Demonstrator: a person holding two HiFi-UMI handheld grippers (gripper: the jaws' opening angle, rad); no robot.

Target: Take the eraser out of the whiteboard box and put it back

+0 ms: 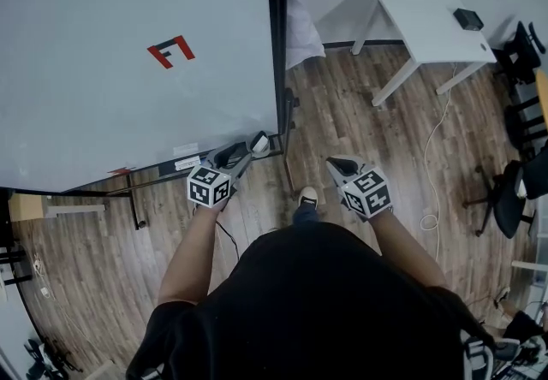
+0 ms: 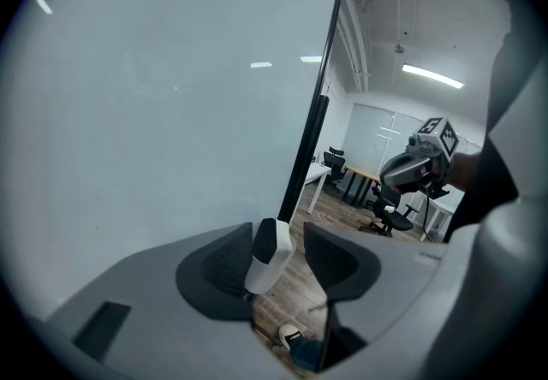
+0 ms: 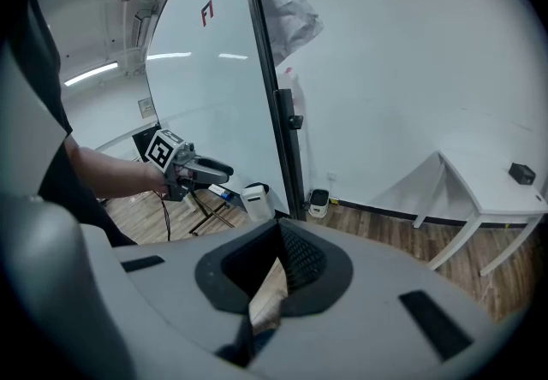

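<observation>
— How do the two grippers stand?
— The left gripper (image 2: 278,234) has its jaws apart, one on either side of the eraser (image 2: 272,241). Floor shows between the eraser and the right-hand jaw. Whether the other jaw touches it I cannot tell. The right gripper (image 3: 279,233) is closed on nothing, tips meeting, and is out past the right edge of the whiteboard (image 1: 103,70).
— And the eraser itself?
— It is at the whiteboard's lower right corner, just beside the black frame post (image 1: 276,27). It has a white body and a dark face, and it stands upright. Its lower end sits in what looks like the whiteboard box (image 2: 259,277), a small white holder, so that end is hidden.
— How is the box fixed?
— That can't be made out. In the head view the left gripper covers it, and neither gripper view shows its back.
— What else is cut off?
— The whiteboard runs off the top and left of the head view, and a red and black mark (image 1: 172,50) sits on its face. Well to the whiteboard's right, a white table (image 1: 428,23) carries a black object (image 1: 468,19) too small to name. The office chairs (image 1: 505,194) are clipped at the edge. The person's torso hides the nearest wooden floor (image 1: 360,113), and one shoe (image 1: 307,197) shows.
</observation>
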